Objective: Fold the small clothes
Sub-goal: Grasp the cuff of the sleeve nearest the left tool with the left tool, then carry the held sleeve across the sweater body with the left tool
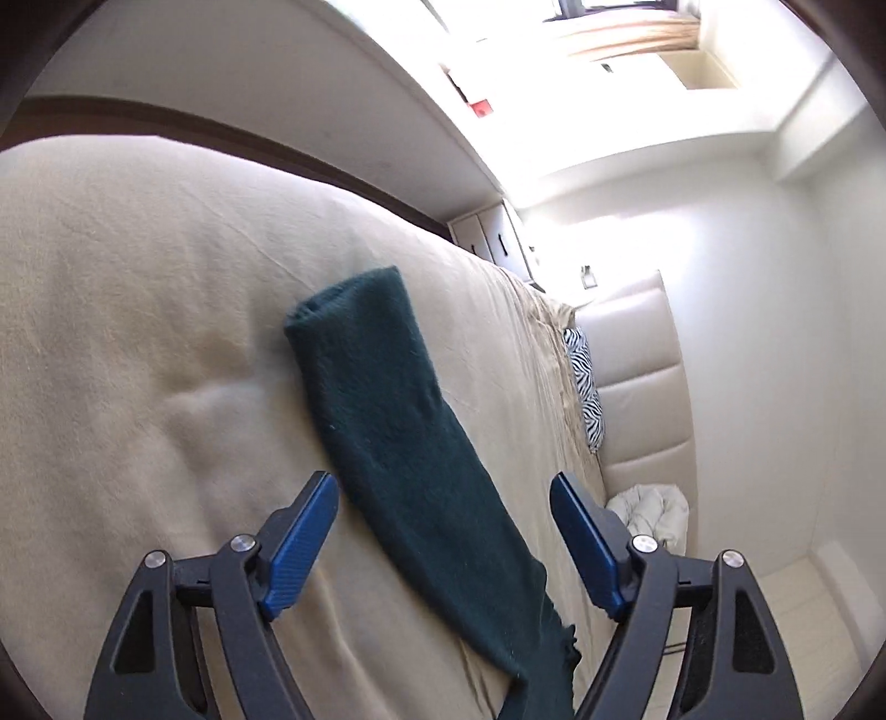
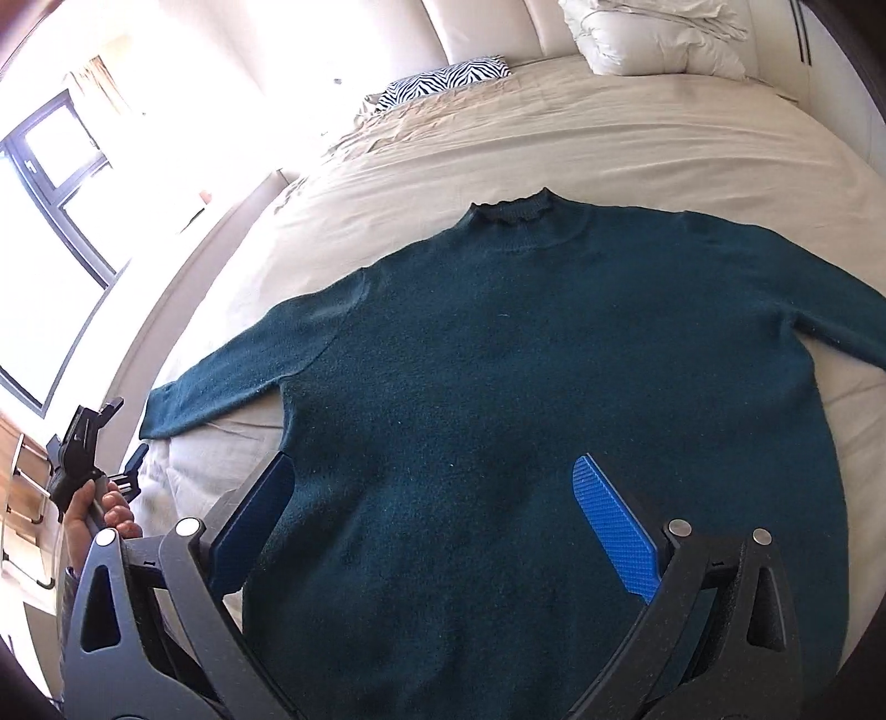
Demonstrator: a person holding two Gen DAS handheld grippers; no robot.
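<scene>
A dark teal sweater [image 2: 526,360] lies spread flat on the beige bed cover [image 2: 554,144], collar at the far side and both sleeves stretched out sideways. My right gripper [image 2: 432,462] hovers open over the sweater's lower body, with nothing between its blue pads. The left sleeve [image 1: 382,399] runs lengthwise between the fingers of my left gripper [image 1: 443,487], which is open; its pads stand clear of the cloth on either side. In the right wrist view that left gripper [image 2: 127,429] shows just off the sleeve's cuff, held by a hand [image 2: 105,509].
A zebra-print pillow [image 2: 443,83] and a white bundled duvet [image 2: 653,39] lie by the padded headboard [image 2: 487,27]. The bed's left edge [image 2: 183,288] runs close to the left sleeve, with a bright window [image 2: 55,166] beyond. Something white and bundled [image 1: 653,509] lies on the floor.
</scene>
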